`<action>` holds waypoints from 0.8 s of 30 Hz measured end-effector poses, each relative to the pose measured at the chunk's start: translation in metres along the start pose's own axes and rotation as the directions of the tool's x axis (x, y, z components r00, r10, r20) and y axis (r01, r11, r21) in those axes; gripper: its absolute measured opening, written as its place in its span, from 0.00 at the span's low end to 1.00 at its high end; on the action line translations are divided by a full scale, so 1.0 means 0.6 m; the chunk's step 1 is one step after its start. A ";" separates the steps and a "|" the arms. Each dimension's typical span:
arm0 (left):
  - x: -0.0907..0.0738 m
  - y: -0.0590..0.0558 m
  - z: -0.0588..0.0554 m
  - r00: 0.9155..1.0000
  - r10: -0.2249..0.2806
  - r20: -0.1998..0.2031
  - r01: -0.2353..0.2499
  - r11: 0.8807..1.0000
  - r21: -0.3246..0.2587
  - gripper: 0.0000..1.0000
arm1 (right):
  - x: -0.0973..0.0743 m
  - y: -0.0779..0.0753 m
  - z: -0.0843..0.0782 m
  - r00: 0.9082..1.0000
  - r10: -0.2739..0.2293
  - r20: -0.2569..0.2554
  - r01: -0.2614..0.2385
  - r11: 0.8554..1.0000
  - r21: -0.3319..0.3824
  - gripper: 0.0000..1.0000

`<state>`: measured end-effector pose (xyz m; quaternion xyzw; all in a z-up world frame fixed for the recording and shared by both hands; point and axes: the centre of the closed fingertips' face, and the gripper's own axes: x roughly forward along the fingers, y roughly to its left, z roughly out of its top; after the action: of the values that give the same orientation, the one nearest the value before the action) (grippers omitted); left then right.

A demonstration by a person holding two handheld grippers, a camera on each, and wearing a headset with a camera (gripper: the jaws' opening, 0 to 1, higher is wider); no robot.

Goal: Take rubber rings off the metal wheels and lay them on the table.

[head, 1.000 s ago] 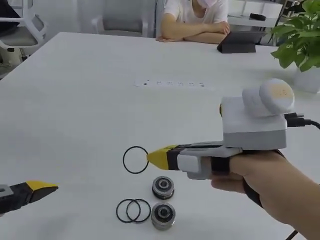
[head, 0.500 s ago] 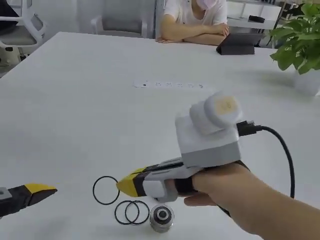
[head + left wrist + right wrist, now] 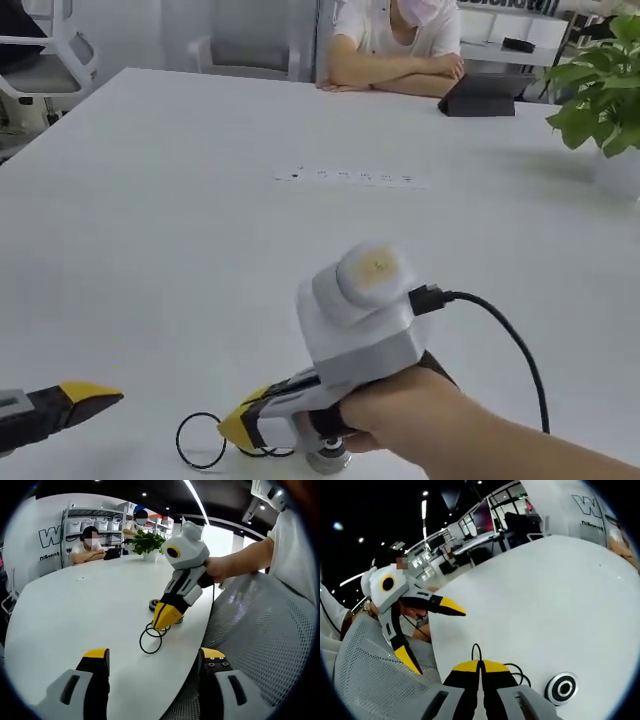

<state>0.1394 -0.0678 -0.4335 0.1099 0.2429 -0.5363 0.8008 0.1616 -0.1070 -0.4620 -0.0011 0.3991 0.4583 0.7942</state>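
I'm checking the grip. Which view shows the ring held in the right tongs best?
The left gripper view: the whole loop of the ring shows, pinched at the tips of the right tongs. The head view shows it low, partly behind those tips; the right gripper view, a short arc.

Bright, even light from overhead washes my white surface (image 3: 200, 200); shadows on it are faint and soft. Both gripper views bend hard toward their edges, where ceiling lights (image 3: 424, 493) glare as small spots on dark.
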 end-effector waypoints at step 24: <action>0.002 0.008 0.003 1.000 -0.003 -0.013 0.004 1.000 0.008 0.69 | -0.019 -0.019 0.023 0.994 -0.103 0.022 0.105 0.989 -0.103 0.02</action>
<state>0.1448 -0.0677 -0.4329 0.1161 0.2459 -0.5380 0.7979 0.1760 -0.1170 -0.4494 -0.0594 0.3675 0.4363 0.8192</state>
